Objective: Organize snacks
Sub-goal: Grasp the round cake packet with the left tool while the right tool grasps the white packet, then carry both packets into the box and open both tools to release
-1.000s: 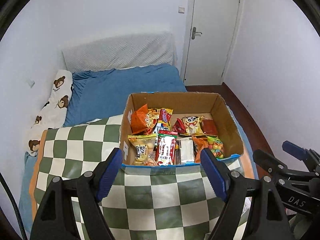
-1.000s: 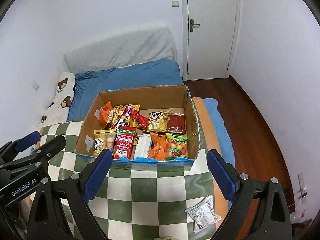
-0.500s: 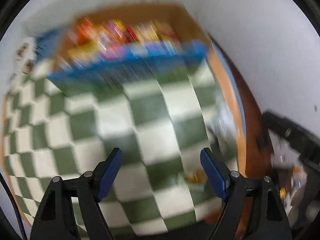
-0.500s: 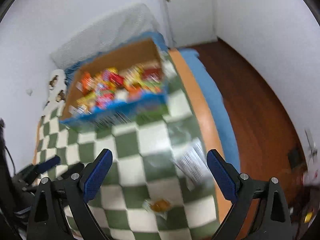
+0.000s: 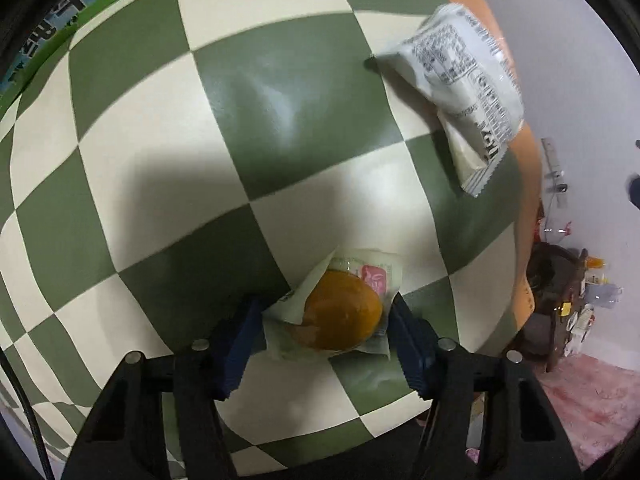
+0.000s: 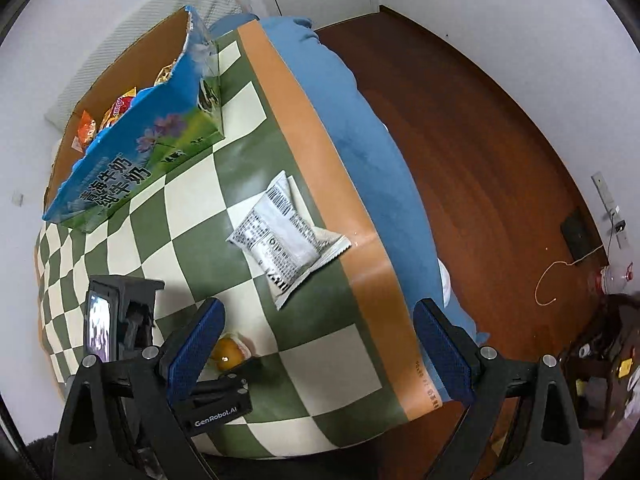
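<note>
A wrapped orange bun lies on the green-and-cream checked cloth. My left gripper is low over the cloth, its blue pads on either side of the bun's wrapper, touching or nearly so. The bun also shows in the right wrist view. A white snack packet lies further right near the cloth's orange border; it shows in the right wrist view too. My right gripper is open and empty above the cloth's edge. The cardboard snack box stands at the back left.
The cloth's orange border runs along the bed edge, with blue bedding and a brown wood floor beyond. A dark cabinet with small items stands at the right. The left gripper's body sits beside my right one.
Both grippers have tilted down from facing the box. The left one dropped to the cloth and now straddles the wrapped bun. The right one swung right over the white packet.
</note>
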Tool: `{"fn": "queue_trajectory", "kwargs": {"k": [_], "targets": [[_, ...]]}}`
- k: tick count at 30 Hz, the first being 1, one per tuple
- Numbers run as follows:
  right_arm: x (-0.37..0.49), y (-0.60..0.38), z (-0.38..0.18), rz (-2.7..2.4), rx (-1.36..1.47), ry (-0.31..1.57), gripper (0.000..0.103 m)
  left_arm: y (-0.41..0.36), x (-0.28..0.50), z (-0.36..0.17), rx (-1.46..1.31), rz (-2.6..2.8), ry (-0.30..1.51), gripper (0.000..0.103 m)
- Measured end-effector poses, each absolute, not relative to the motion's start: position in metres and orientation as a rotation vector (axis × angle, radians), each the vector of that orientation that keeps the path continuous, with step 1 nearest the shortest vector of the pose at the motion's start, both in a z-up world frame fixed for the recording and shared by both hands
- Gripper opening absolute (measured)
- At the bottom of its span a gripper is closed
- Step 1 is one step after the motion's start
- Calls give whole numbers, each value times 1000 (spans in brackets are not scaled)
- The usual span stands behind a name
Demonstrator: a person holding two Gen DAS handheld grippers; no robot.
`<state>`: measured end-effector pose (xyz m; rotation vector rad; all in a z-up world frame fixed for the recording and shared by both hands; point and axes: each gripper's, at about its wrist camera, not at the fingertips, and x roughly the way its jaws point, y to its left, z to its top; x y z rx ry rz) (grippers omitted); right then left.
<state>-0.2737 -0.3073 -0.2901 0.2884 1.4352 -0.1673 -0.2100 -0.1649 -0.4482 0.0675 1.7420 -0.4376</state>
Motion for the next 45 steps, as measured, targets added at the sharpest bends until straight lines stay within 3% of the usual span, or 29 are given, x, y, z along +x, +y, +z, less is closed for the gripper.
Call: {"fn": "queue_trajectory", "kwargs": {"k": [12,15,25,29,30,31,38,45], "targets": [[-194,-255,-371,40,40,1570,97,-51,-165,-439,-103,-115,1680,60],[-193,-249,-392,32,131,1661,78,-37,-165,-442,-174,-109,1692,62],[-190,-240,-406,-18,388,1698,80,-35,-164,-455,-190,-106,1711,62],[-190,-238,-405,-72,374,1645,75,-38,-160,-451,-177,-89,1677,59],[-196,-240,-402,-88,354,1633,61,-37,-162,-447,-178,-87,1667,59],[-199,-241,-399,-90,351,1617,57,-35,-167,-444,-177,-87,1659,59],[-206,-230,-376,-30,347,1579,53,-26,-169,-417,-209,-105,1625,59],[-192,-205,-310,133,360,1482,53,-30,-148,-341,-269,-197,1517,59]]}}
